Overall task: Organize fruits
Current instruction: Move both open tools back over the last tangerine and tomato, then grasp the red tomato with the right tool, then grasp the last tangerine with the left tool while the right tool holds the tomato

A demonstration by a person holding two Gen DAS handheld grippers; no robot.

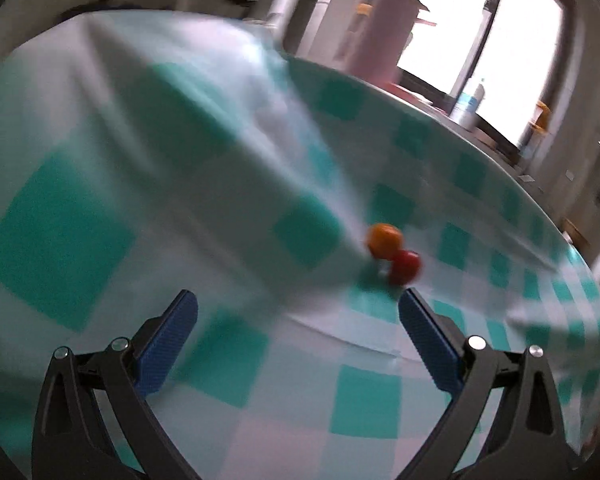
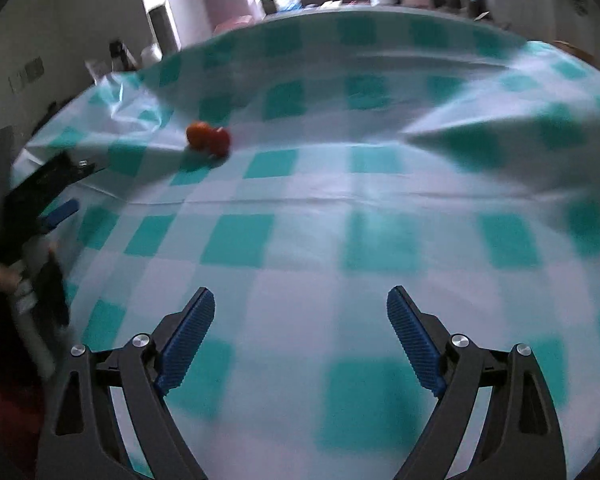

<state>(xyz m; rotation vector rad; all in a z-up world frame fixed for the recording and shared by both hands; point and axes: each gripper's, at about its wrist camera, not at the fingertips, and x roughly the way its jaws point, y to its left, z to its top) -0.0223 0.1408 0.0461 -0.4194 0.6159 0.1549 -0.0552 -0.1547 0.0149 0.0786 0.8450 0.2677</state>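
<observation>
Each view is taken from behind its own blue-padded fingers, angled down over the desk draped in a teal-and-white checked cloth [image 1: 204, 168]. An orange round fruit [image 1: 384, 240] touching a red one [image 1: 405, 267] is shared, seen right in the left view, left in the right.

Both views were dim indoors and smeared by motion blur. Daylight came from a window [image 1: 480, 36] at the far side, blown out to pure white. The checked cloth [image 1: 228, 168] on the tabletop looked soft and streaked, its creases catching pale sheen. Fisheye bending curved the edges, and dark corners framed each picture. Only the near blue pads [image 2: 188, 336] stayed fairly sharp.
</observation>
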